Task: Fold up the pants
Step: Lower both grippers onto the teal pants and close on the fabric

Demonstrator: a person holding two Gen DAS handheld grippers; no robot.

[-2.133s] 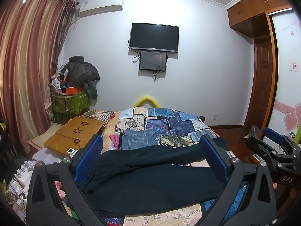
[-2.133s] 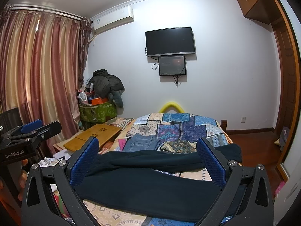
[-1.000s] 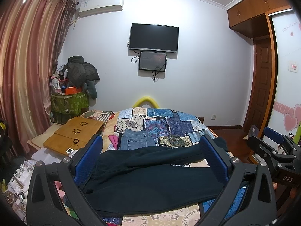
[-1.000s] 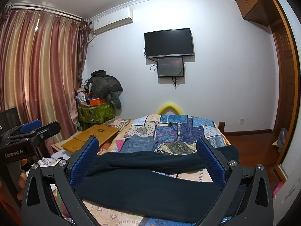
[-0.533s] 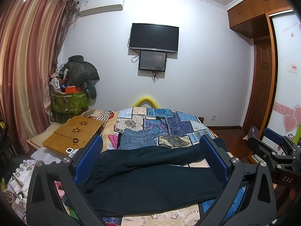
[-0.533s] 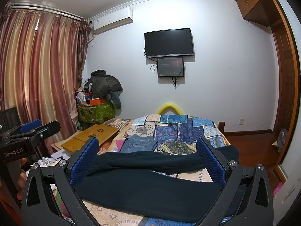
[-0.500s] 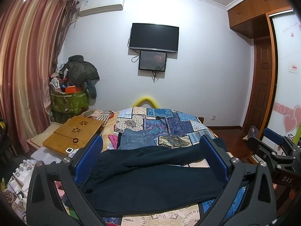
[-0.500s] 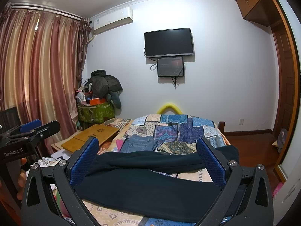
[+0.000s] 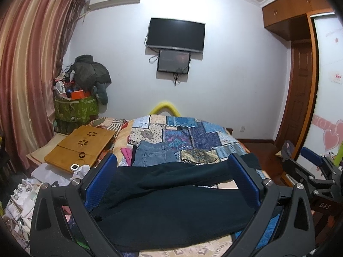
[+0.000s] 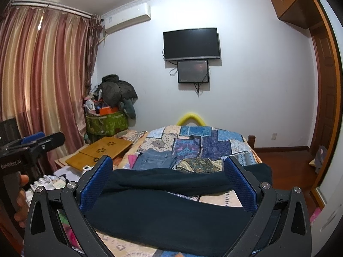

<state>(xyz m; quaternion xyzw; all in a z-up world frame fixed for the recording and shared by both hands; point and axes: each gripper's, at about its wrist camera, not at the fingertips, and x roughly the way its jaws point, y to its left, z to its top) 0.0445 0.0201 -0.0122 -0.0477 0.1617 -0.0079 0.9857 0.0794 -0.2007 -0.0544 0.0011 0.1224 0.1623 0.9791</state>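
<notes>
- Striped pink-and-gold curtains close off the far left side of the room, with a green bin heaped with clutter in the corner beside them.
- Next comes a wooden lap desk lying along the bed's left edge, boxes and papers crowded below it.
- Dark pants lie across the near end of the patchwork quilt, waist to the left, the two legs running to the right; the far leg's cuff reaches the bed's right edge.
- Folded jeans sit just beyond the pants on the quilt.
- The left gripper is spread wide, holding nothing, poised above the pants, which show between its blue pads.
- The right gripper is likewise spread and holding nothing, above the same garment.
- Bare wooden floor lies to the right of the bed, up to the brown door.
</notes>
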